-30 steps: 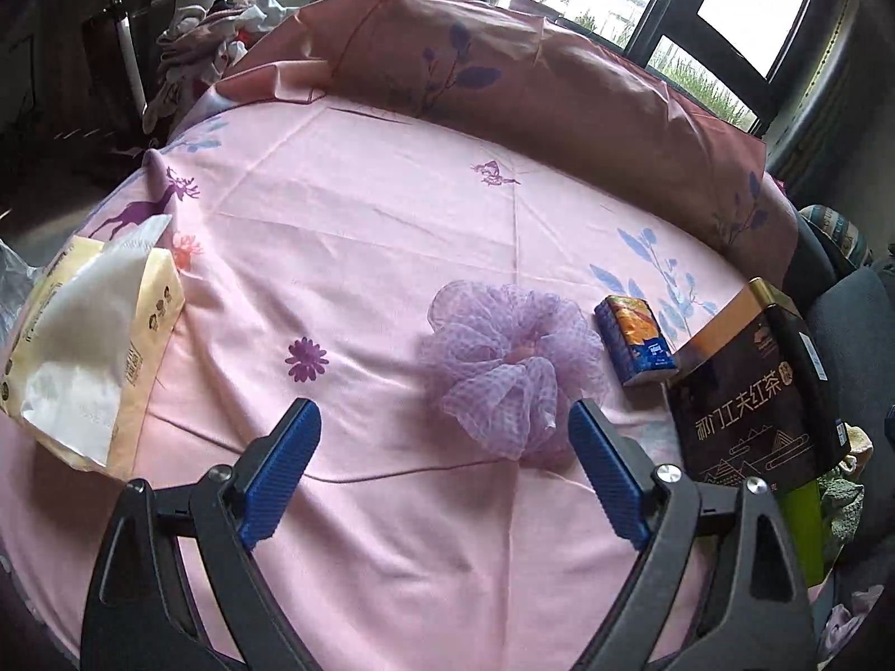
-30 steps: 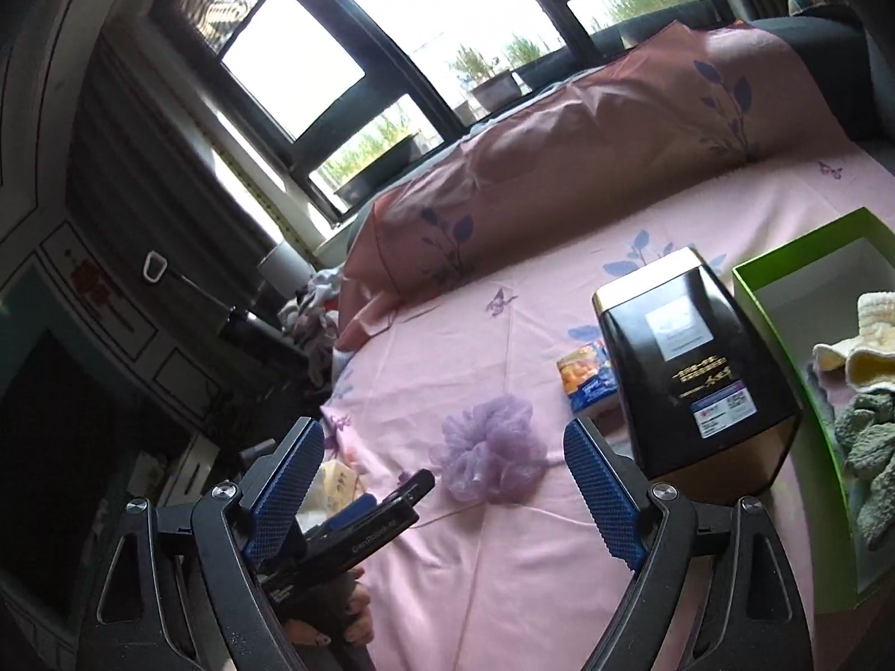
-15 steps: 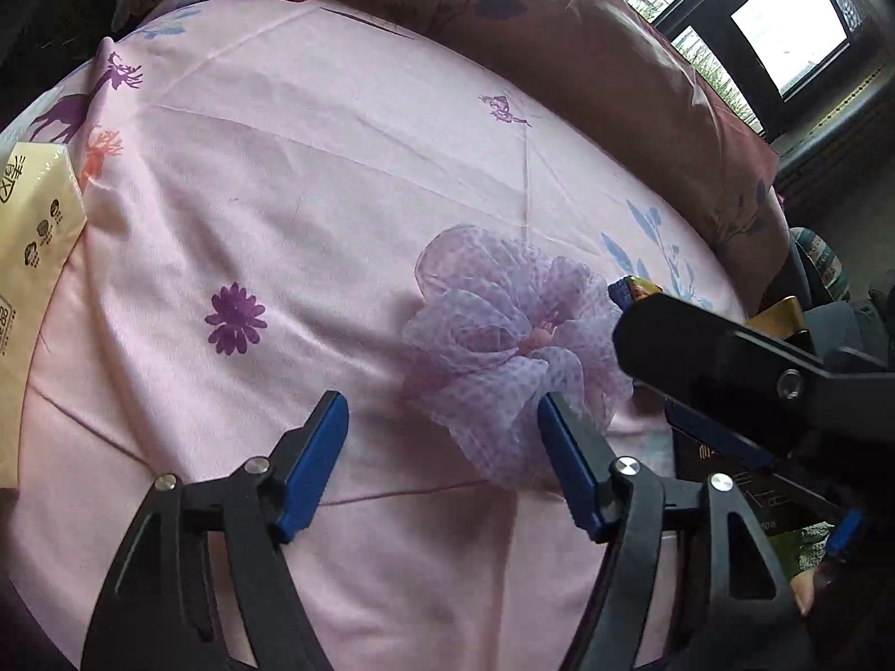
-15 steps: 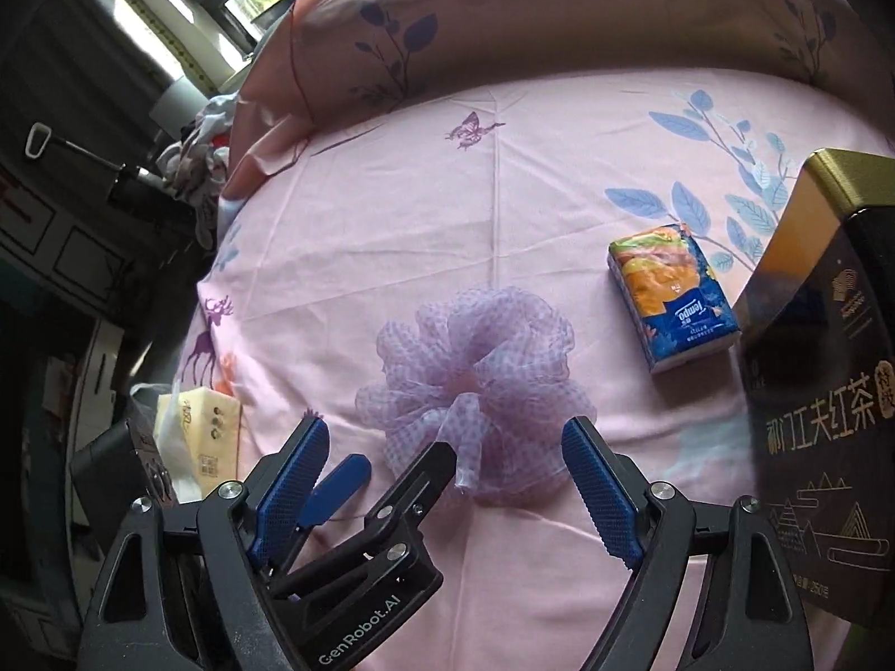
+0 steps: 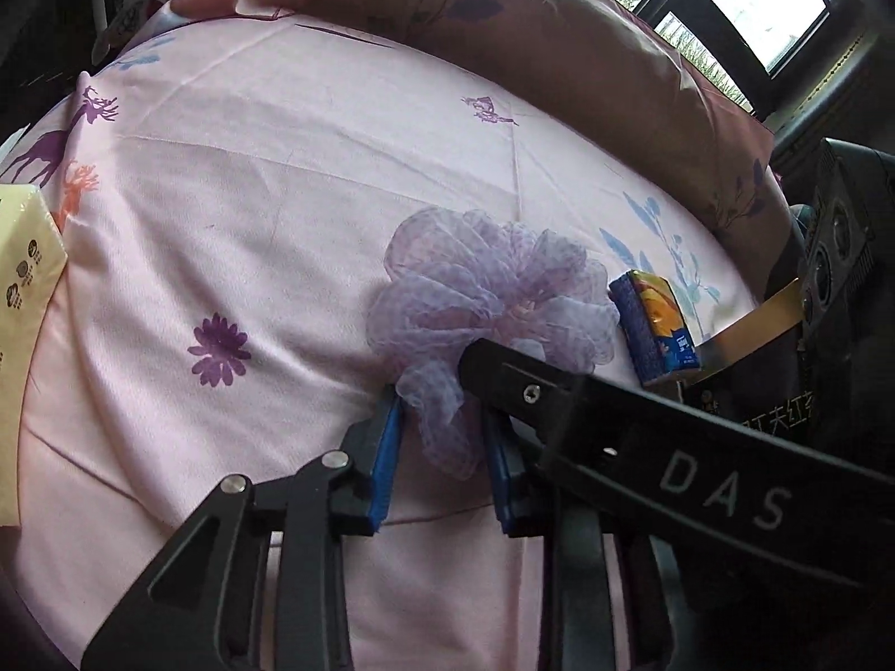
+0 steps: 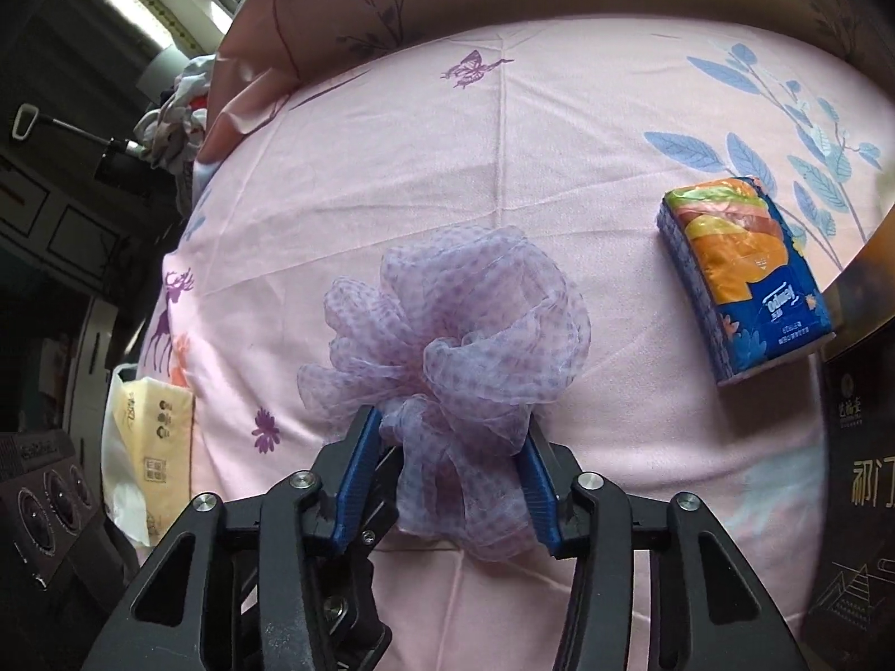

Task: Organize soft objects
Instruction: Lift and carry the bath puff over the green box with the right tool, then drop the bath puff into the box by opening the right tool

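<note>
A lilac dotted mesh scrunchie [image 5: 492, 291] [image 6: 458, 324] lies on the pink bed sheet [image 5: 279, 195]. My left gripper [image 5: 444, 464] is shut on its near ruffle, a blue pad on each side. My right gripper [image 6: 450, 481] straddles the same near part of the scrunchie. Its jaws are closing and the pads touch the bunched fabric on both sides. In the left wrist view one black finger [image 5: 559, 397] of the right gripper crosses in from the right, over the left gripper's right pad. Parts of the left gripper show under the right gripper's left pad.
A small blue and orange tissue pack [image 5: 654, 330] [image 6: 744, 285] lies just right of the scrunchie. A black and gold tin [image 5: 755, 391] [image 6: 861, 475] stands beyond it. A yellow tissue pack [image 5: 22, 307] [image 6: 156, 425] sits at the bed's left edge. A pink pillow [image 5: 503, 28] runs along the far side.
The left gripper's jaws went from wide to shut on the scrunchie's near ruffle. The right gripper came down over the bed to the scrunchie and narrowed its jaws around it.
</note>
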The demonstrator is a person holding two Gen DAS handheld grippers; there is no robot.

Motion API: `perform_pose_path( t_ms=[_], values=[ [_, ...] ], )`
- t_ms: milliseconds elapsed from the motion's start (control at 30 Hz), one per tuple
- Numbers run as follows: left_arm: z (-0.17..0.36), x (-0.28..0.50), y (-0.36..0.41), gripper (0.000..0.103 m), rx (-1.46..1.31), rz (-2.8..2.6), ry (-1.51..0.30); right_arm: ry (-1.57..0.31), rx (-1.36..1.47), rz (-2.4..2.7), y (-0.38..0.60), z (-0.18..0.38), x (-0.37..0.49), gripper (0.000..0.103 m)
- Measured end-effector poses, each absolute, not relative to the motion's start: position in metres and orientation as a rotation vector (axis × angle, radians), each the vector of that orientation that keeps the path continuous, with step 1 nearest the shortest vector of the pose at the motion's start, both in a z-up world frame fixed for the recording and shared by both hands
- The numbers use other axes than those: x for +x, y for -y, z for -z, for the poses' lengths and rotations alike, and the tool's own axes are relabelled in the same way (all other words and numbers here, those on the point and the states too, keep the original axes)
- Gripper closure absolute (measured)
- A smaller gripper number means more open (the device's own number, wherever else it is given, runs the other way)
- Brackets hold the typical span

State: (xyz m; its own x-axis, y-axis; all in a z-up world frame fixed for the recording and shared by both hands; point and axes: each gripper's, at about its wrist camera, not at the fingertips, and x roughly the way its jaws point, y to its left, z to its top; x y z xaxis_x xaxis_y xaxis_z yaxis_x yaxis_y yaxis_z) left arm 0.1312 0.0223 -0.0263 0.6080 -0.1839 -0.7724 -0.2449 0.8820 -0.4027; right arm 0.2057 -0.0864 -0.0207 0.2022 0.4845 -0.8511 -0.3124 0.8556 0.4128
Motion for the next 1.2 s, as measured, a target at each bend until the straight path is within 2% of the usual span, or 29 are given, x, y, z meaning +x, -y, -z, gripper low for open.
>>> perform_pose_path(
  t_ms=[67,200,400,600,833,1033,1200],
  values=[
    [0.025,0.129,-0.018,0.086,-0.502,-0.02,-0.921,-1.272,0.212,-0.595,0.087,0.024,0.203,0.067],
    [0.013,0.12,-0.006,0.087,-0.475,-0.008,-0.865,-1.235,0.235,-0.601,0.091,0.013,0.191,0.068],
    [-0.028,0.094,0.024,0.087,-0.421,0.095,-0.742,-1.084,0.238,-0.573,0.121,-0.036,0.159,0.068],
    [-0.067,0.07,0.079,0.087,-0.31,0.244,-0.623,-0.907,0.301,-0.531,0.19,-0.08,0.118,0.068],
    [-0.102,0.08,0.164,0.086,-0.151,0.353,-0.577,-0.761,0.427,-0.446,0.281,-0.109,0.109,0.068],
    [-0.119,0.093,0.247,0.086,0.013,0.482,-0.549,-0.626,0.613,-0.346,0.371,-0.113,0.1,0.068],
    [-0.111,0.11,0.3,0.083,0.072,0.556,-0.612,-0.585,0.748,-0.23,0.431,-0.097,0.098,0.068]
  ],
)
